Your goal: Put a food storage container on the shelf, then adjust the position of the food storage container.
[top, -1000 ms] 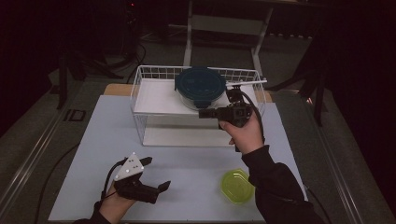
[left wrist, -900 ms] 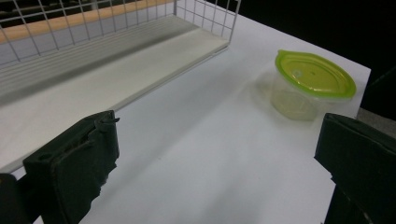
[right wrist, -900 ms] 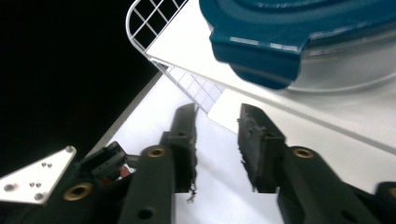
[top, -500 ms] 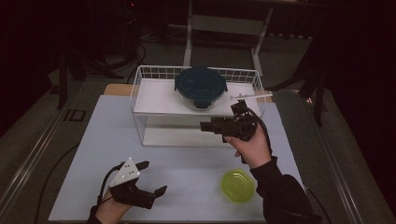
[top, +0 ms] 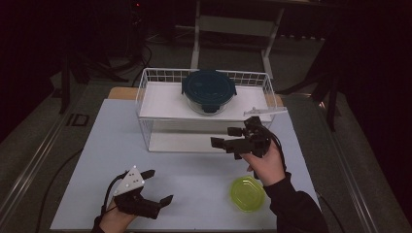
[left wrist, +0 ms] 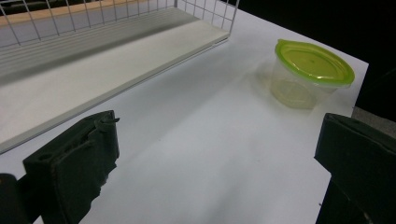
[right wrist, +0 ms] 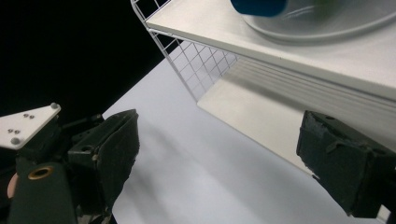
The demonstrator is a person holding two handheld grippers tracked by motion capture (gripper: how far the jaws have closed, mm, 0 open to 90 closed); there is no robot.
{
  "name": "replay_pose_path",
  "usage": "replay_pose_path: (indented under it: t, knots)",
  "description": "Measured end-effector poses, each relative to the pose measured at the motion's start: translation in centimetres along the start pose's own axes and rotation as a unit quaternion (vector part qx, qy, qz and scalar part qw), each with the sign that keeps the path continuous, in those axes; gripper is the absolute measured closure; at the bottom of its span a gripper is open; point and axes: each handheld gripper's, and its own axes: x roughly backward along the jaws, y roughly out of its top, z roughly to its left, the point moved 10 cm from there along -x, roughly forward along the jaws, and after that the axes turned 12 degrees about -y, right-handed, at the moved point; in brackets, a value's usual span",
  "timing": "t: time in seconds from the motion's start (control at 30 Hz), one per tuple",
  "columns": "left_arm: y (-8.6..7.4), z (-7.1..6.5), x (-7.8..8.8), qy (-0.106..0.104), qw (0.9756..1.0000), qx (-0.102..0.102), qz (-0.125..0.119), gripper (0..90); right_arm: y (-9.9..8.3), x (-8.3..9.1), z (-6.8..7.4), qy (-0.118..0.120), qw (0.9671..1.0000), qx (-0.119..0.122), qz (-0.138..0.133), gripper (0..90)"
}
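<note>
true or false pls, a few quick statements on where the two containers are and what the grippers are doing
1. The blue-lidded container sits on the wire rack's upper shelf. True.
2. The right gripper holds the blue-lidded container. False: its jaws have just been opening, stand wide, nothing between them.
3. The green-lidded container stands on the white mat, outside the rack. True.
4. The left gripper is shut on the green-lidded container. False: it is open and empty, apart from it.
5. The green-lidded container has no lid on. False: its green lid is on.
</note>
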Motion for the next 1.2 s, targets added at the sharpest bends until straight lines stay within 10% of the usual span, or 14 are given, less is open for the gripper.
replay_pose_path:
  t: [0.1, 1.2]
  knots:
    - [0.0, 0.0, 0.0, -0.001, 1.0000, -0.001, -0.001, 0.0, -0.8, 0.3, -0.7, -0.026, 0.9992, 0.027, -0.013, 13.6]
    - [-0.6, 0.0, -0.6, -0.007, 1.0000, 0.000, 0.004, 0.0, -11.0, 2.6, -8.9, -0.076, 0.9970, -0.014, 0.013, 26.0]
